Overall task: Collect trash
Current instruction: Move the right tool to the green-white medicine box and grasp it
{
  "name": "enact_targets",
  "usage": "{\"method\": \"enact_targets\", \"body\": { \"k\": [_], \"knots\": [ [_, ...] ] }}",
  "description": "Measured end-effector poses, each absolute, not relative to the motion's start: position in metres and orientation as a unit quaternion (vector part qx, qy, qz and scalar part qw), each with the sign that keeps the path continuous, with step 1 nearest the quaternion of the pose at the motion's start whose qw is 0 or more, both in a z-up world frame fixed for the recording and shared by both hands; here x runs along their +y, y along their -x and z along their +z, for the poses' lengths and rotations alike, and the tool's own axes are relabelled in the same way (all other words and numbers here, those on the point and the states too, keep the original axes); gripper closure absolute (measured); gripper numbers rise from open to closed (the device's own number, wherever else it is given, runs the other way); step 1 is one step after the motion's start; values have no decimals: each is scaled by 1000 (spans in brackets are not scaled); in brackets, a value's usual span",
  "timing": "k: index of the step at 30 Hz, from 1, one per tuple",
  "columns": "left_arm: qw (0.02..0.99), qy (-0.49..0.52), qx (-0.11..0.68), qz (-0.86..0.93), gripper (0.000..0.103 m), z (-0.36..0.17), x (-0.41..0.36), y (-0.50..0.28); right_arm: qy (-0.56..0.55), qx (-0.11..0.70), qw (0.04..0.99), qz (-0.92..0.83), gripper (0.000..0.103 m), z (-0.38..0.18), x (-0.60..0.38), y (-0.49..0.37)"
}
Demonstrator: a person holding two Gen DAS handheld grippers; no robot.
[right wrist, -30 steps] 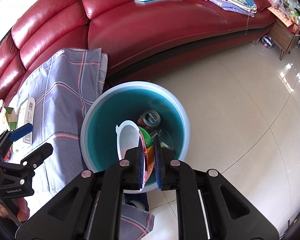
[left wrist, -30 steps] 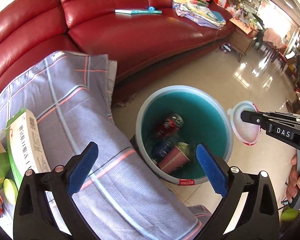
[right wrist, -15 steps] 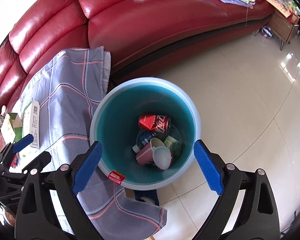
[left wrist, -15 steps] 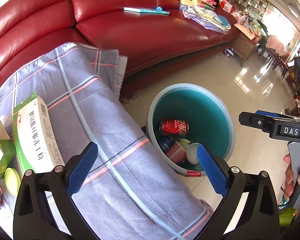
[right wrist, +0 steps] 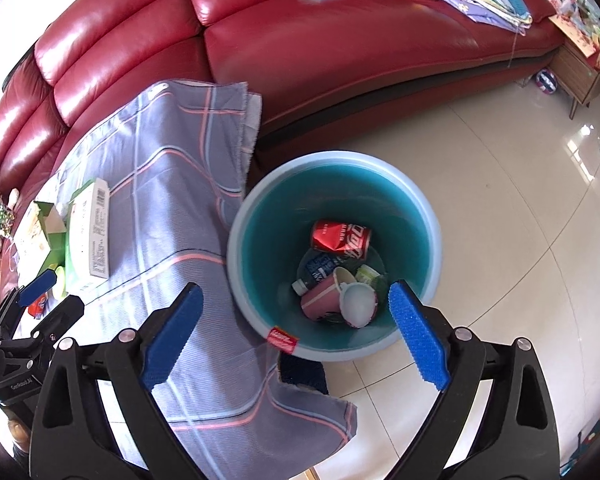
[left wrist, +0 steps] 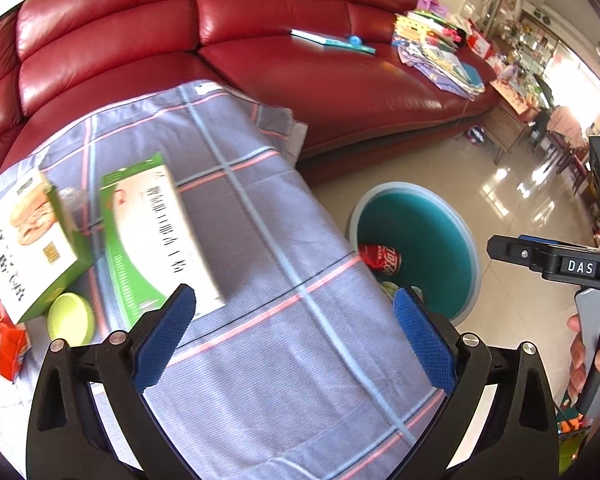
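A glossy red leather sofa [left wrist: 340, 92] fills the upper frame. Below it a woven plaid cloth [left wrist: 284, 320] drapes the table. The round teal bin [right wrist: 424, 216] at centre right holds a dented cola can [right wrist: 341, 239] and cups. A flat green-and-white carton [left wrist: 156, 236] lies upper left of the left gripper [left wrist: 294, 336], long axis running away from it; this gripper looks nearer. Both it and the right gripper [right wrist: 296, 336] gape wide, empty.

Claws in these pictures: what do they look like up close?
Each claw, left and right, has black plastic arms with silver screws and blue textured pads. White "DAS" lettering marks the right one's side; a bare hand holds its grey handle.
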State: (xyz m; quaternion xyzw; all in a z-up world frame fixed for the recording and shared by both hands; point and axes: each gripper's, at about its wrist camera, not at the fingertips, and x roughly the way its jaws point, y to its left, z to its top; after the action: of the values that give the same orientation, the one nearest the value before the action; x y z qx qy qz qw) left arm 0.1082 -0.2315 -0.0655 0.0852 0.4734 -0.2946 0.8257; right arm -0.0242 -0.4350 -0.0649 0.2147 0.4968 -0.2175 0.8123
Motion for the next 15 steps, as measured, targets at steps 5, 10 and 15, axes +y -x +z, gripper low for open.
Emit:
{"method": "enact_targets", "body": {
  "k": [5, 10, 15],
  "knots": [
    [838, -68, 467, -273, 4, -55, -188, -110, -190, 503, 820, -197, 11, -56, -401, 7],
    [851, -54, 463, -242, 4, -48, -137, -114, -170, 511, 824, -175, 11, -54, -365, -12],
    [861, -39, 463, -210, 4, -45, -86, -122, -148, 521, 827, -150, 11, -56, -325, -37]
  ]
}}
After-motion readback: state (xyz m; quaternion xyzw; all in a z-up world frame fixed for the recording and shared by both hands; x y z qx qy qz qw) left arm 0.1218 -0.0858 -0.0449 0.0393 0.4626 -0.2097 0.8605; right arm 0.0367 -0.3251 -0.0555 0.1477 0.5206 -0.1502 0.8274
